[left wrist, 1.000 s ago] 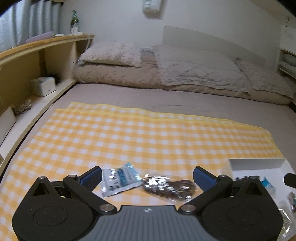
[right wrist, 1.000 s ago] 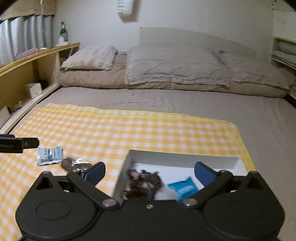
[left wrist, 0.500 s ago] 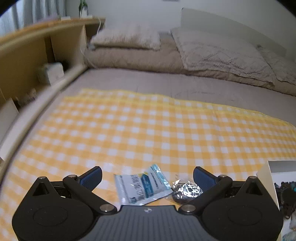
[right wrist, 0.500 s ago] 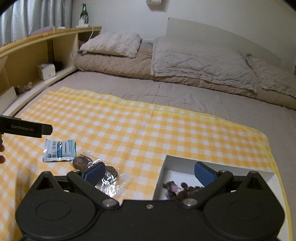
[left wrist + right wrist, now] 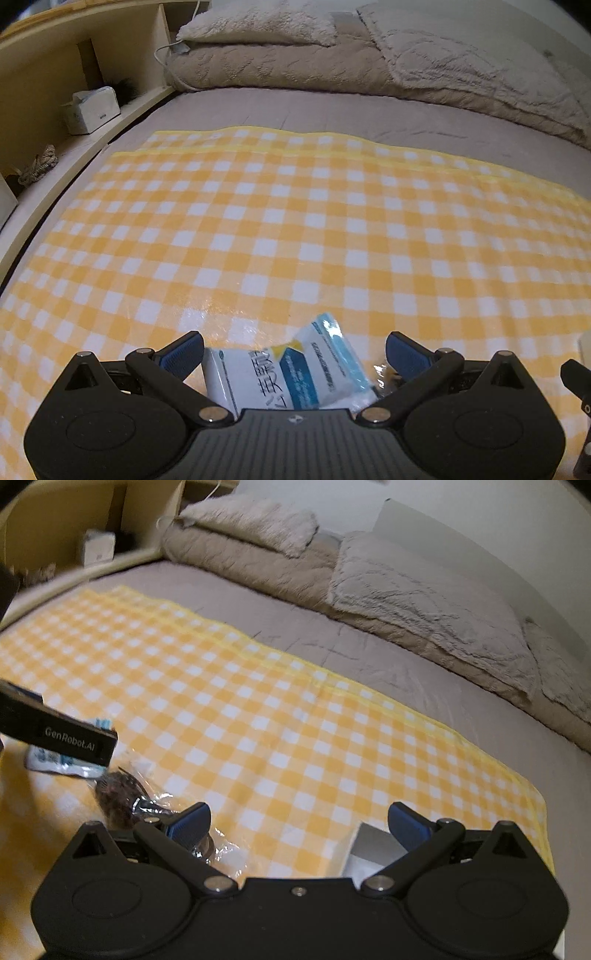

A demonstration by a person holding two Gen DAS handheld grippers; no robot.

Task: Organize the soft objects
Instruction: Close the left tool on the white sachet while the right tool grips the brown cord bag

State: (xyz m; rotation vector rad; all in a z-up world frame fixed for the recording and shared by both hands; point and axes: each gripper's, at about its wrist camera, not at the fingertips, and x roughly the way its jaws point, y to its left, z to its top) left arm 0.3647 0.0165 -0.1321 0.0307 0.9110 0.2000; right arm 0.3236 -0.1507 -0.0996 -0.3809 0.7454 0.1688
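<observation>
Currently, left gripper (image 5: 294,350) jaws spread, straddling the blue-white sachet (image 5: 291,373) for a pinch. Right gripper (image 5: 298,821) jaws spread, empty, beside the clear-wrapped brown item (image 5: 118,794).

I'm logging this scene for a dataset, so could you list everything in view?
Packet: one, white and blue, on the cloth between the left gripper's fingers.
Clear bag: one, dark contents, on the cloth beside the packet.
Box: one, white, near right on the cloth.
Cloth: one, yellow-white check, over the bed.
Pillows: several, beige, at the bed's head.
Tissue box: one, white, on the shelf.
Left gripper: open.
Right gripper: open.
</observation>
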